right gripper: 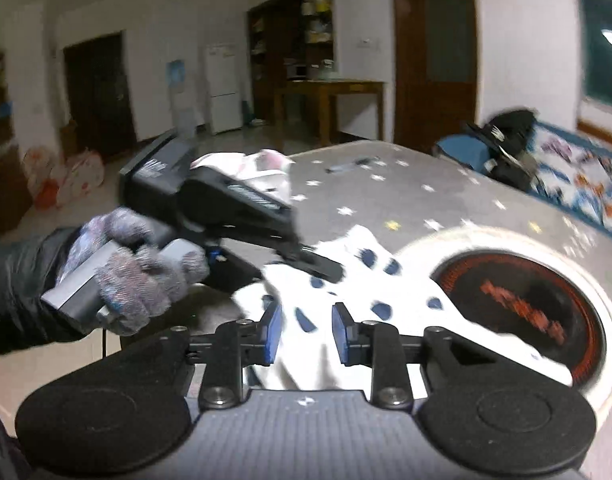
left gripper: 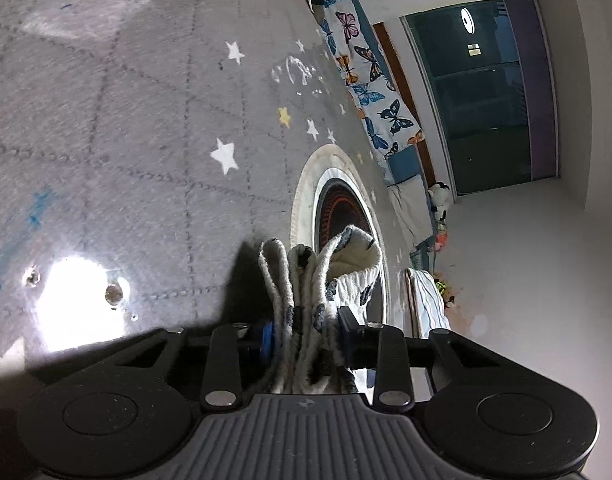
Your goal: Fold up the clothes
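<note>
Left gripper [left gripper: 306, 340] fingers are clamped on a bunched white garment with navy spots [left gripper: 306, 280]; right gripper [right gripper: 307, 334] fingers sit narrowly parted, seemingly around loose cloth.

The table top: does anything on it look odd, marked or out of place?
Yes. The gray star-patterned table cover has blue scribbles near one edge and white scrawls further along, like pen or chalk marks. The spotted white garment, bunched in the left gripper, partly covers the round heater plate.
</note>
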Tool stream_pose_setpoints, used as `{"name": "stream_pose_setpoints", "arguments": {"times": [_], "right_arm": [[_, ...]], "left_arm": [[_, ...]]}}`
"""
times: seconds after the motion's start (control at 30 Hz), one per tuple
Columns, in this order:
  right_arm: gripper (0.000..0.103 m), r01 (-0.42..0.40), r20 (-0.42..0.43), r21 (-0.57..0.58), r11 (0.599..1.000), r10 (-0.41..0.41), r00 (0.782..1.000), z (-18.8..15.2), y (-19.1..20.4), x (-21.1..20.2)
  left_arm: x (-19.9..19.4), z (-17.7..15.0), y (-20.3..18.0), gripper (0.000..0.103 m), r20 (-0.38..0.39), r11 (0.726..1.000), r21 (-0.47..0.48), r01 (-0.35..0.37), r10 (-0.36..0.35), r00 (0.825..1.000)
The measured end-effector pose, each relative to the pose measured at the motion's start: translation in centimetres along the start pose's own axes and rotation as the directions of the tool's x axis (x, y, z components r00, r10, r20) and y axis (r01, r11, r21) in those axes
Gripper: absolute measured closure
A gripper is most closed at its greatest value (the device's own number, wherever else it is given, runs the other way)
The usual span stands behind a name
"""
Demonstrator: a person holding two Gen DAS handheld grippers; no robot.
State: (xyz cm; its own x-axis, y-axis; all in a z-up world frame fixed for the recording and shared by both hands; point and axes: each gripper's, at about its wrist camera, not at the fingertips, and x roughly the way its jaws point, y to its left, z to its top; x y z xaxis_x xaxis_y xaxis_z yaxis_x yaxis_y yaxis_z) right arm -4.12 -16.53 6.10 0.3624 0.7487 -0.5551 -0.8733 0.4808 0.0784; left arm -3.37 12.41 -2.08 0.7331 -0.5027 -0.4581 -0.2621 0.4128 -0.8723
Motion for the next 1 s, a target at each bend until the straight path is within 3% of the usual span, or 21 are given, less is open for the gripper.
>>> {"name": "stream_pose_setpoints", "arguments": {"times": [0.17, 0.4, 0.63, 0.7, 0.83, 1.0], "right_arm": [[0.076, 0.099, -0.040, 0.162, 0.982, -0.094, 0.995, -1.2, -4.7, -0.4], [0.074, 0.221, -0.125, 0.272, 0.937, -0.193, 0.973, -4.4, -9.4, -0.2], [0.067, 0.258, -0.093, 0.188, 0.948, -0.244, 0.965, -3.9, -7.6, -1.9], [0.060, 0.228, -0.081, 0.147, 0.963, -0.218, 0.973, -3.7, -6.2, -2.1], [0.060, 0.136, -0.101, 0.062, 0.989, -0.129, 0.986, -3.9, -3.3, -1.1], [0.059, 0.103, -0.138, 0.008, 0.995, -0.101, 0.985, -5.0, -1.3, -1.8]], "left_arm": [[-0.2, 0.0, -0.2, 0.069, 0.007, 1.000, 0.020, -0.012, 0.012, 1.000], [-0.3, -0.1, -0.4, 0.069, 0.011, 0.999, 0.035, -0.026, 0.026, 1.000], [-0.1, -0.2, -0.6, 0.069, 0.013, 0.998, 0.047, -0.037, 0.037, 0.999], [-0.1, -0.2, -0.7, 0.069, 0.015, 0.998, 0.051, -0.040, 0.040, 0.999], [-0.1, -0.3, -0.7, 0.069, 0.019, 0.998, 0.053, -0.044, 0.043, 0.999], [0.1, -0.2, -0.6, 0.068, 0.020, 0.998, 0.054, -0.043, 0.042, 0.999]]}}
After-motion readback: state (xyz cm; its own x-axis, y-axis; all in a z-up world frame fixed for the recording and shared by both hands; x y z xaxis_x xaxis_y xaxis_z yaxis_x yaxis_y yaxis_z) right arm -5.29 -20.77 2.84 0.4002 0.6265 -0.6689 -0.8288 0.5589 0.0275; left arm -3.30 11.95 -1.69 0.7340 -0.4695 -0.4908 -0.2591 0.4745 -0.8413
